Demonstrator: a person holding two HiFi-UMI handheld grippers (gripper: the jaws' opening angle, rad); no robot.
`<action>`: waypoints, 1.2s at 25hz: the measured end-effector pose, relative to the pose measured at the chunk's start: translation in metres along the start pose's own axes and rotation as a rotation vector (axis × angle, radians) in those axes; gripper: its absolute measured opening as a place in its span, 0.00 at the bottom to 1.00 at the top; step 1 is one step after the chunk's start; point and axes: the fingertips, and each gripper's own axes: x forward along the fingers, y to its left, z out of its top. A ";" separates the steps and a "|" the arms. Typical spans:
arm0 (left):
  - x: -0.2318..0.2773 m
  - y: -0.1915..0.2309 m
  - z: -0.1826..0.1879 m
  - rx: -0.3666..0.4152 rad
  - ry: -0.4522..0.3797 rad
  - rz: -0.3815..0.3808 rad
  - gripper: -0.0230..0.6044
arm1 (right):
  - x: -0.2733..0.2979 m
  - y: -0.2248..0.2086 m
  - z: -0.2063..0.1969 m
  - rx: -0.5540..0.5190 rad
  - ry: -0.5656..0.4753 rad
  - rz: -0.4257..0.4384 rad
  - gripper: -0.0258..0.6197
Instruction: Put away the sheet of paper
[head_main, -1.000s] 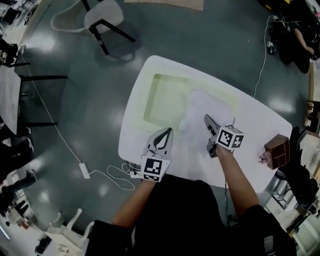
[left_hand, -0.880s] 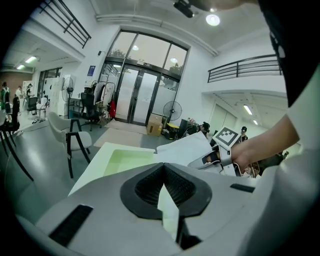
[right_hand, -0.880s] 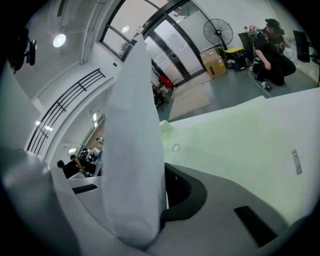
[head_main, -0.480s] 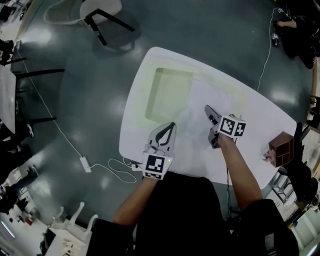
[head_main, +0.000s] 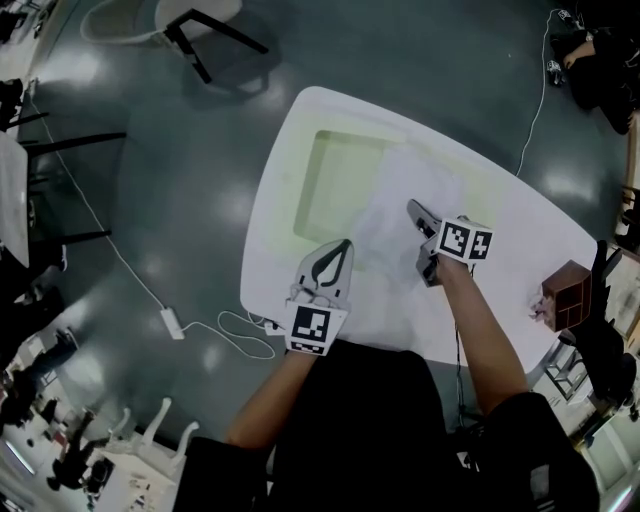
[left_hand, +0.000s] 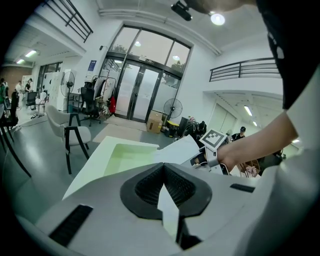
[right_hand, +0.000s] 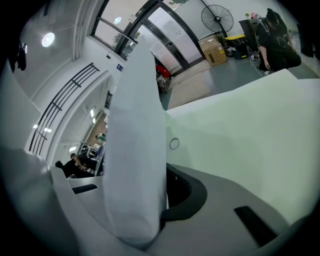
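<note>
Right hand-held gripper (head_main: 414, 210): jaws fully together, pinching the sheet of paper (head_main: 400, 188) at its near right edge, and the sheet stands tall right in front of this gripper's camera. Left hand-held gripper (head_main: 343, 250): jaws closed too, with a thin sliver of the same sheet's edge nipped between them. The sheet spans between my two grippers over the white bench (head_main: 272, 215), partly covering the pale green tray (head_main: 335, 180). A small brown box (head_main: 566, 295) sits well apart at the bench's right end.

Bright indoor light, ceiling lamps (left_hand: 217, 19), glare on glossy floor (head_main: 200, 190), fisheye-curved edges, blurred foreground
</note>
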 end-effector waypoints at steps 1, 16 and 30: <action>0.000 0.003 0.000 0.002 0.000 0.003 0.04 | 0.003 0.002 0.002 0.000 -0.001 0.004 0.04; -0.016 0.028 -0.010 -0.026 0.006 0.039 0.04 | 0.033 0.028 -0.001 0.006 0.012 0.029 0.04; -0.032 0.054 -0.009 -0.023 -0.013 0.064 0.04 | 0.068 0.061 -0.004 -0.029 0.043 0.056 0.04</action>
